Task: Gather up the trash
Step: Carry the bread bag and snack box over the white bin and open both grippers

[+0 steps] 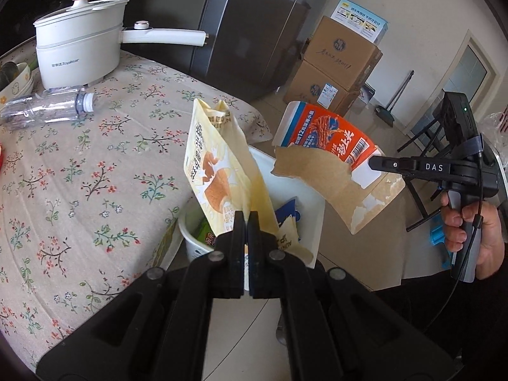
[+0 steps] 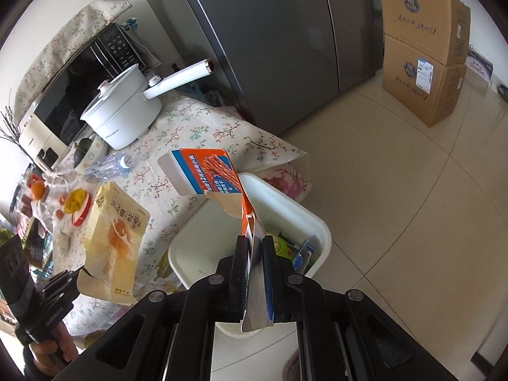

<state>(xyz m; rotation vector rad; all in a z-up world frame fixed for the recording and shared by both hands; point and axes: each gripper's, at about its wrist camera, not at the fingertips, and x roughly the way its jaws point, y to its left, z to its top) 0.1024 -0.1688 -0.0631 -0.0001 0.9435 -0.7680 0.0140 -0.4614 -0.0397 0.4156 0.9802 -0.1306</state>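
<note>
Yellow snack bag (image 1: 219, 171) in left fingers (image 1: 239, 222), torn carton (image 2: 219, 184) in right fingers (image 2: 243, 247), above white bin (image 2: 320, 225).

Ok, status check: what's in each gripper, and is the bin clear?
Left gripper shut on yellow snack bag. Right gripper shut on torn orange box. Both above white bin beside table; nothing blocking the bin.

White pot (image 1: 79, 54) on floral tablecloth (image 1: 79, 165); grey fridge (image 2: 270, 31) behind — stacked cardboard boxes (image 2: 425, 47) on floor.
</note>
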